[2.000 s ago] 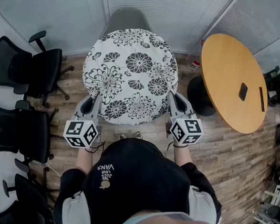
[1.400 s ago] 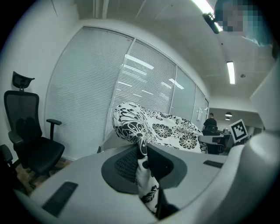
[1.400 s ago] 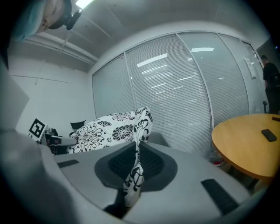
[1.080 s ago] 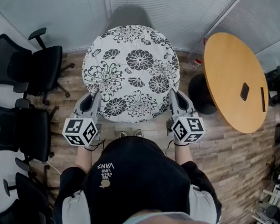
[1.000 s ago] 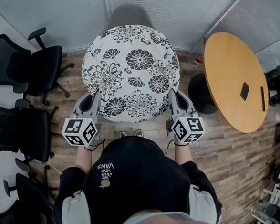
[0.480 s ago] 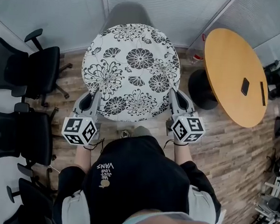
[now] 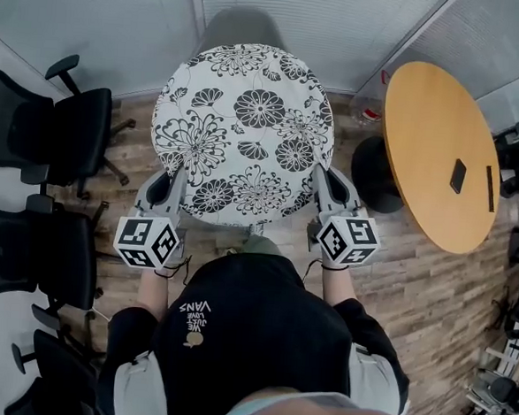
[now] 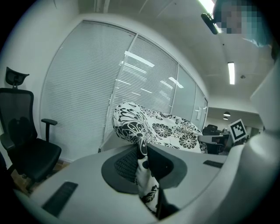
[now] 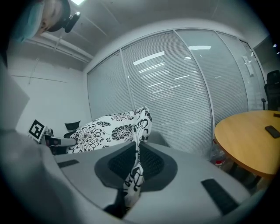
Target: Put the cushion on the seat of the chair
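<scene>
Noted: the round white cushion with black flower print was matt woven cloth, creased where pinched. The left gripper and right gripper were smooth matt grey plastic, their jaws faced with dark, finely textured pads. The round tan wooden worktop was smooth with a low sheen. The plank floor showed matt wood grain. The black office chairs looked matt.

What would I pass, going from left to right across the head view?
black office chairs → left gripper → flowered cushion → right gripper → round wooden table
</scene>
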Tool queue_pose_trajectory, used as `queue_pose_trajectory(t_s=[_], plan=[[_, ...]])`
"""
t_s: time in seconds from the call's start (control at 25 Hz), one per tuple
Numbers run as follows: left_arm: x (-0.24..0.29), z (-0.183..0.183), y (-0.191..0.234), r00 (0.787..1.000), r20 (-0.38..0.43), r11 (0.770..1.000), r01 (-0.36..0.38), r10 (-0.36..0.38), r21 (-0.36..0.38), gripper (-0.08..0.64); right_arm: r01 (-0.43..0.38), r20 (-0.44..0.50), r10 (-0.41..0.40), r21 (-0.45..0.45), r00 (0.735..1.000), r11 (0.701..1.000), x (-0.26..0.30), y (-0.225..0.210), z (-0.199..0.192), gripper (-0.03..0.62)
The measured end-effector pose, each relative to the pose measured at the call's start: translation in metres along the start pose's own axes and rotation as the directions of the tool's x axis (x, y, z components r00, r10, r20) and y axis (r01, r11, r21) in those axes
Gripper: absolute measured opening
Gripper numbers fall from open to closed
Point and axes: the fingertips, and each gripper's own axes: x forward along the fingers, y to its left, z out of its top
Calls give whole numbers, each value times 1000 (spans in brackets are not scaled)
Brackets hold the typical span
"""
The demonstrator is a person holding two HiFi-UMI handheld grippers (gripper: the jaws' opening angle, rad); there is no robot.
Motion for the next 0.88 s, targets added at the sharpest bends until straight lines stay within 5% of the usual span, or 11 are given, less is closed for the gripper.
queue_pose_trajectory(t_s=[0.88], plan=[[-4,-2,-4,999,49,1000,-8,7,19,52,-30,20,31,-36,999,999,0,1,2,32]])
